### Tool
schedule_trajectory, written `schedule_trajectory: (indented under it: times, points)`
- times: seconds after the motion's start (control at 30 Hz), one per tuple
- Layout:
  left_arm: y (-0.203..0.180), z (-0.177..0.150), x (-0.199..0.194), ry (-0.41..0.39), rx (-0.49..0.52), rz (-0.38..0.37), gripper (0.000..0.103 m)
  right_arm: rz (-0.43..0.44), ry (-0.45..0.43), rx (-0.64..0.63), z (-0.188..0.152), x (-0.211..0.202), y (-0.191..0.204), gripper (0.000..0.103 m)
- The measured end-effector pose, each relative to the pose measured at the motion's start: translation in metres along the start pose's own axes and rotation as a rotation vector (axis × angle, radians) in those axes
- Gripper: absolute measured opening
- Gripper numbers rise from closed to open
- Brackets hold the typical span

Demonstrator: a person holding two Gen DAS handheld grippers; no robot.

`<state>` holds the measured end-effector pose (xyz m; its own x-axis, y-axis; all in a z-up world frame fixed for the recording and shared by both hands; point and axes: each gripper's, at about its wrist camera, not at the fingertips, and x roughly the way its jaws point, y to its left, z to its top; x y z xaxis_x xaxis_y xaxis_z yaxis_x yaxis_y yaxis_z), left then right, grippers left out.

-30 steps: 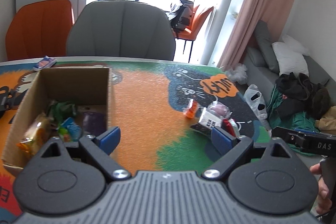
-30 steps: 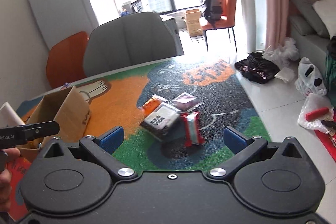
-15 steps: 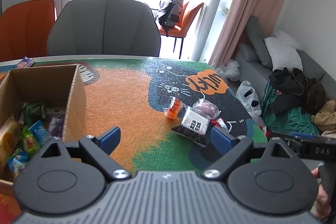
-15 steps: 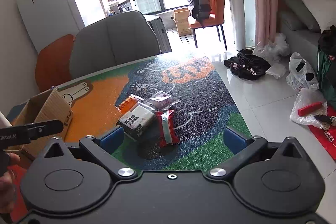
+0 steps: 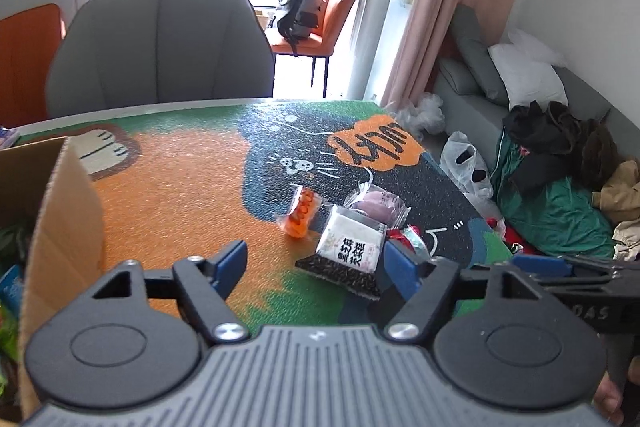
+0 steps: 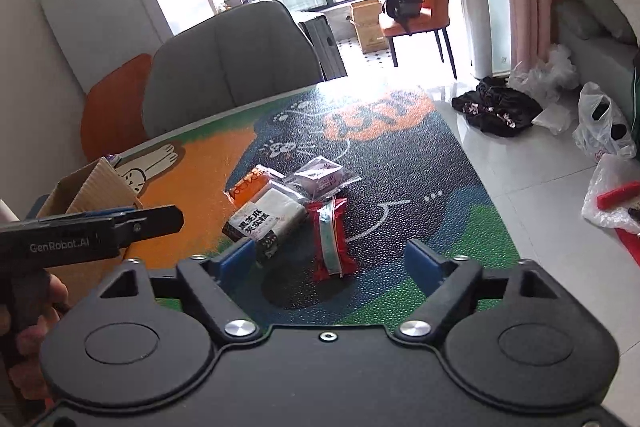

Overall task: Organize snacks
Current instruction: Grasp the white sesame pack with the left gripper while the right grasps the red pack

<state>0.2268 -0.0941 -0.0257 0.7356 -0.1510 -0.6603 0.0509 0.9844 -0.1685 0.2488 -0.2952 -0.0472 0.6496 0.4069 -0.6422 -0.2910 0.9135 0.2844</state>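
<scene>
left hand-held gripper and right hand-held gripper: both empty, jaws just narrowing yet unclenched, nothing between. aimed at loose snack packets bunched mid-worktop, likely for pickup. cardboard box to the left, part-filled.

Both hand-held grippers narrowing, apparently empty

Both wrist views look down-forward over table; share snack pile.
</scene>
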Motion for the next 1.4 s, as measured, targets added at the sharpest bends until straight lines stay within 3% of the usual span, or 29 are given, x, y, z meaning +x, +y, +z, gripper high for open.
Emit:
schedule_trajectory:
  times: [0.2, 0.5, 0.73, 0.83, 1.07, 1.23, 1.4]
  points:
    - [-0.001, 0.001, 0.032, 0.057, 0.006, -0.002, 0.063, 0.013, 0.035, 0.012, 0.002, 0.025, -0.004, 0.058]
    - [-0.011, 0.001, 0.062, 0.094, 0.054, -0.012, 0.063, 0.014, 0.057, 0.009, 0.004, 0.046, -0.004, 0.046]
    - [-0.015, 0.001, 0.076, 0.121, 0.075, -0.019, 0.063, -0.009, 0.097, -0.024, 0.002, 0.058, -0.004, 0.024]
    - [-0.022, 0.001, 0.080, 0.129, 0.097, -0.017, 0.063, -0.014, 0.093, -0.018, -0.001, 0.055, -0.008, 0.021]
    - [-0.029, -0.008, 0.091, 0.158, 0.132, 0.005, 0.061, -0.039, 0.093, 0.004, -0.005, 0.046, -0.019, 0.021]
    - [-0.029, -0.009, 0.083, 0.160, 0.132, 0.014, 0.047, -0.062, 0.087, 0.019, -0.003, 0.043, -0.019, 0.032]
    - [-0.026, -0.013, 0.073, 0.158, 0.117, 0.007, 0.046, -0.070, 0.077, 0.005, -0.001, 0.045, -0.013, 0.044]
